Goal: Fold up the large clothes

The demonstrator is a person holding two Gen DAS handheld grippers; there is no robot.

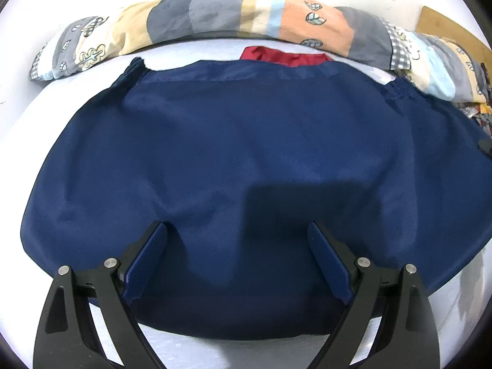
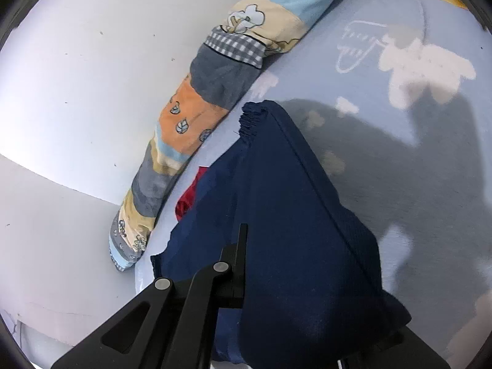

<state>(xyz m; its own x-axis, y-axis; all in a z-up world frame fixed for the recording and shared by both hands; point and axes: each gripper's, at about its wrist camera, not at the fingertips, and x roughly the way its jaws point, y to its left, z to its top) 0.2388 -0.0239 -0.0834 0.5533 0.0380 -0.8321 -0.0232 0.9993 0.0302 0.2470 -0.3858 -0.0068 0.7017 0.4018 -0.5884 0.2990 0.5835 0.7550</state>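
A large navy blue garment [image 1: 246, 141] lies spread flat on the bed, its elastic cuffs at the far corners. A red lining [image 1: 283, 57] shows at its far edge. My left gripper [image 1: 236, 233] is open and empty, its blue pads just above the garment's near part. In the right wrist view my right gripper [image 2: 295, 270] is shut on the navy garment [image 2: 276, 190]. It holds up a fold of the cloth, which drapes over the right finger and hides it. The ribbed cuff [image 2: 255, 117] hangs at the far end.
A rolled patchwork quilt [image 1: 246, 18] lies along the white wall behind the garment, and also shows in the right wrist view [image 2: 203, 101]. The pale blue bedsheet [image 2: 399, 107] with white cloud prints extends to the right. A wooden board [image 1: 446, 27] stands at the far right.
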